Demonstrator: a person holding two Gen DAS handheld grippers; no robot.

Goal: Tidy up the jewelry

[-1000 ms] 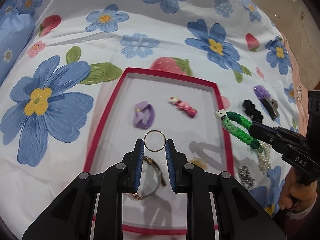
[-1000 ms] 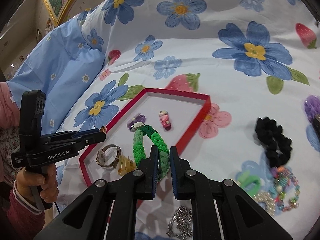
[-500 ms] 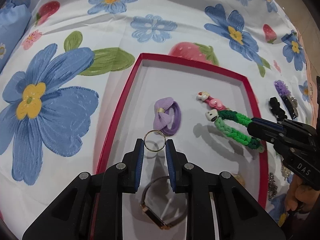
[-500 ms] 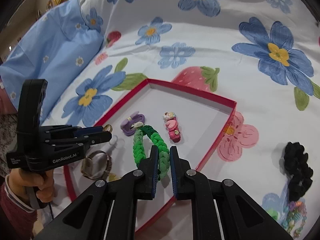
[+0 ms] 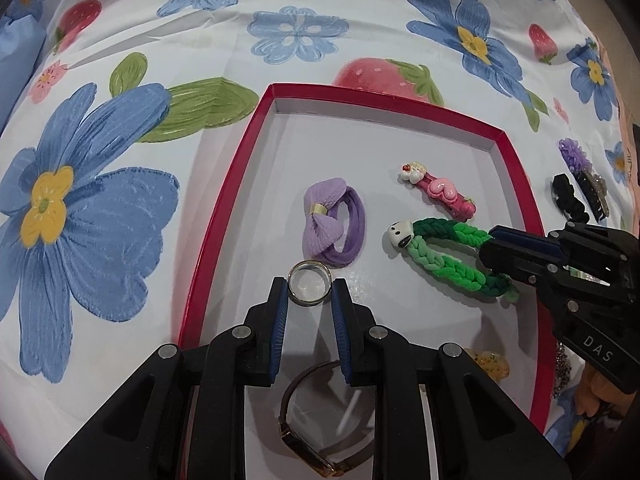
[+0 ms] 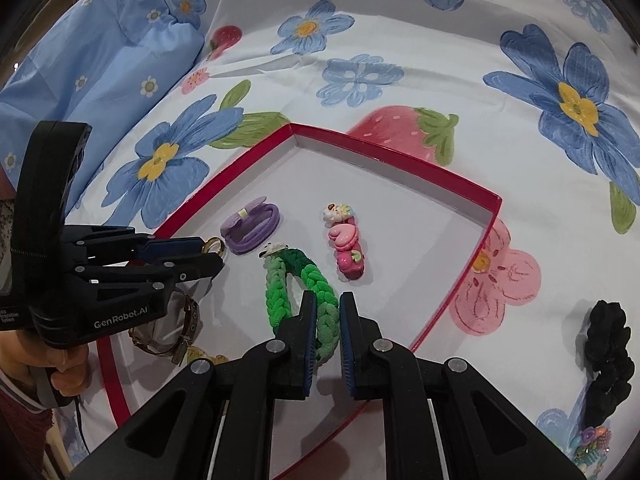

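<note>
Left gripper (image 5: 309, 295) jaws clamped on a thin metal ring (image 5: 309, 287) at lower centre, right gripper (image 6: 324, 320) jaws clamped on a green braided hair tie (image 6: 298, 284), both over the red-rimmed white tray (image 5: 224, 208).

A floral bedsheet (image 5: 120, 220) lies beside a blue pillow (image 6: 100, 52).

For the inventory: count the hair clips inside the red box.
2. The pink clip lies at the box's far right; a yellow clip sits near its right rim, partly hidden. More may be hidden.
</note>
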